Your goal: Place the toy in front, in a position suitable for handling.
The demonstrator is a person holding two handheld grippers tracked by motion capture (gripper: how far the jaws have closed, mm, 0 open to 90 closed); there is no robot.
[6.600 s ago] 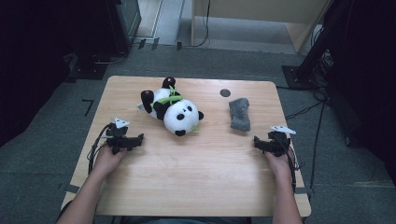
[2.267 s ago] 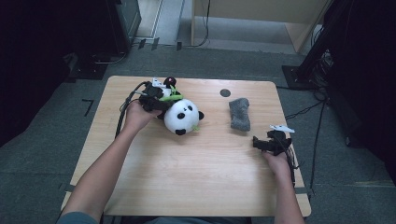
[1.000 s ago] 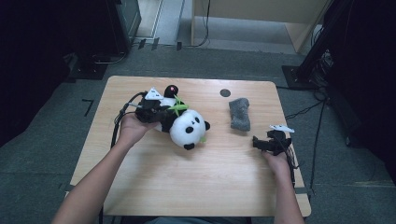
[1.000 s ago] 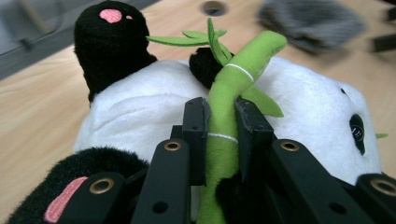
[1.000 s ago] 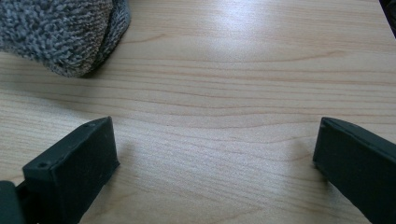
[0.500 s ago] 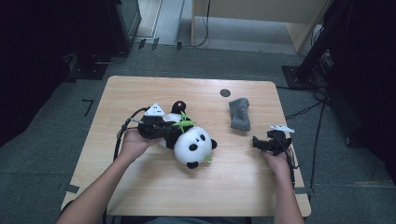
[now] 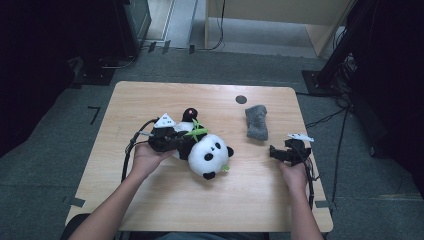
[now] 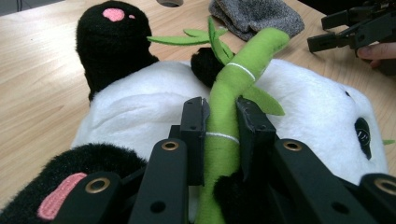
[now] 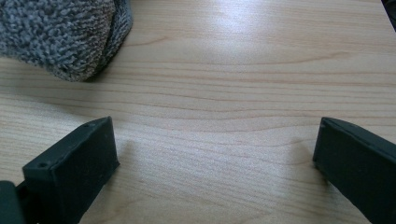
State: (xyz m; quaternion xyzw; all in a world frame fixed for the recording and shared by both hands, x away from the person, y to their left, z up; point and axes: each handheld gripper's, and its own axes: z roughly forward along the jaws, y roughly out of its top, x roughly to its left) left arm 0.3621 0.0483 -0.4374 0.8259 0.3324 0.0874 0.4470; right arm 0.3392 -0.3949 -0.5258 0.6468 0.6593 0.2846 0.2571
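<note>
The left gripper point(image 8: 219, 116) is clamped on the plush panda's point(image 7: 207, 152) green bamboo stalk point(image 8: 229, 102). The right gripper point(image 9: 215, 154) rests wide open on the table point(image 9: 233, 70), seemingly empty, with a grey cloth point(image 9: 56, 32) just beyond its left jaw.

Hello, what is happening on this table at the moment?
A person sits at a wooden table with a claw in each hand. The left claw is shut on the green bamboo stalk sewn to a plush panda, which lies on its back near the table's middle. The right claw rests open on the right side of the table, holding nothing. A grey knitted cloth lies beyond it, untouched.
</note>
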